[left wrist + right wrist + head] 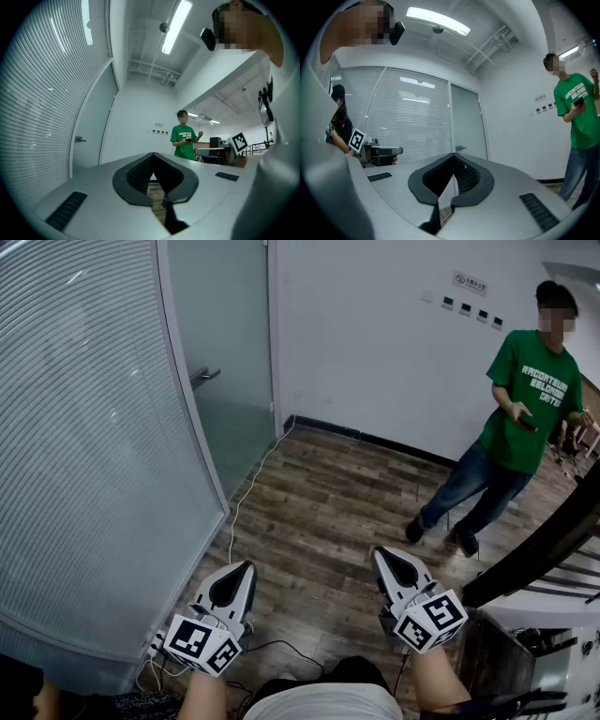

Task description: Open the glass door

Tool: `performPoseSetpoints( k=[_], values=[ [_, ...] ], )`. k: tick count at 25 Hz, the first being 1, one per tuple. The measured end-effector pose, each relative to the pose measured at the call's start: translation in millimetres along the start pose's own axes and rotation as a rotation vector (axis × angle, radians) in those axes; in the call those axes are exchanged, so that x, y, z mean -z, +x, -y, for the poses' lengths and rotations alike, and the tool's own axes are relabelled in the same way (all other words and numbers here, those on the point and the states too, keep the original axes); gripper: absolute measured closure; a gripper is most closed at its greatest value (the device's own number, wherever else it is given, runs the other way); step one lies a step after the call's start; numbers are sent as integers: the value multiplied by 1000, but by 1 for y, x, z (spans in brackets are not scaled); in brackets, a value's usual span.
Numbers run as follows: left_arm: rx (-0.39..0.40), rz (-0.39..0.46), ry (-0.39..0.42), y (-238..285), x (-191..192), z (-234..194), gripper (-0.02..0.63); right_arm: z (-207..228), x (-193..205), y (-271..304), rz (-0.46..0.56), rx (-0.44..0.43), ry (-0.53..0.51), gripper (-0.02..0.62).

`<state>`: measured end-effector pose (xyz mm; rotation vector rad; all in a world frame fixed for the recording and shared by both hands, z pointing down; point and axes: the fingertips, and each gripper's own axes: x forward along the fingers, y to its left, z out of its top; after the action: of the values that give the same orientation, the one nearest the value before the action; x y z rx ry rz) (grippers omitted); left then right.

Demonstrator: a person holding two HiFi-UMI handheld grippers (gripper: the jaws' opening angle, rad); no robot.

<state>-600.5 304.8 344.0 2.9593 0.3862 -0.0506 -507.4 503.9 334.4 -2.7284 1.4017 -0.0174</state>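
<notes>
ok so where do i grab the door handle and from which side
Grip the door handle on its level bar, toward the free end that seems to point away from the slatted partition. Come straight in from the room side, one jaw above, one below: the bar lies horizontal and stands off the glass door. The left tool, likely nearer, is shut; open it first.

Each hand carries a grey-white tool with a pointed, beak-like shape: the left gripper (246, 568) and the right gripper (382, 554). Each one has a black hollow on top and, at its back end, a white cube (202, 643) with black square markers. The fingers (138, 174) are lined with black ribbed rubber. The person wears a light grey shirt (323, 704).
</notes>
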Motion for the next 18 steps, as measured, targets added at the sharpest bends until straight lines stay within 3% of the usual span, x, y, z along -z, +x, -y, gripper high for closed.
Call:
performPoseSetpoints(
  k=[6,11,18],
  values=[
    [-18,0,-16,-3,4,-40,604,-12,11,38,-15,-15,5,594],
    [-39,1,-23,18,6,-76,604,3,12,85,4,-27,12,594],
    [-49,7,-10,99,-2,-124,604,60,7,163,-5,-49,8,594]
  ],
)
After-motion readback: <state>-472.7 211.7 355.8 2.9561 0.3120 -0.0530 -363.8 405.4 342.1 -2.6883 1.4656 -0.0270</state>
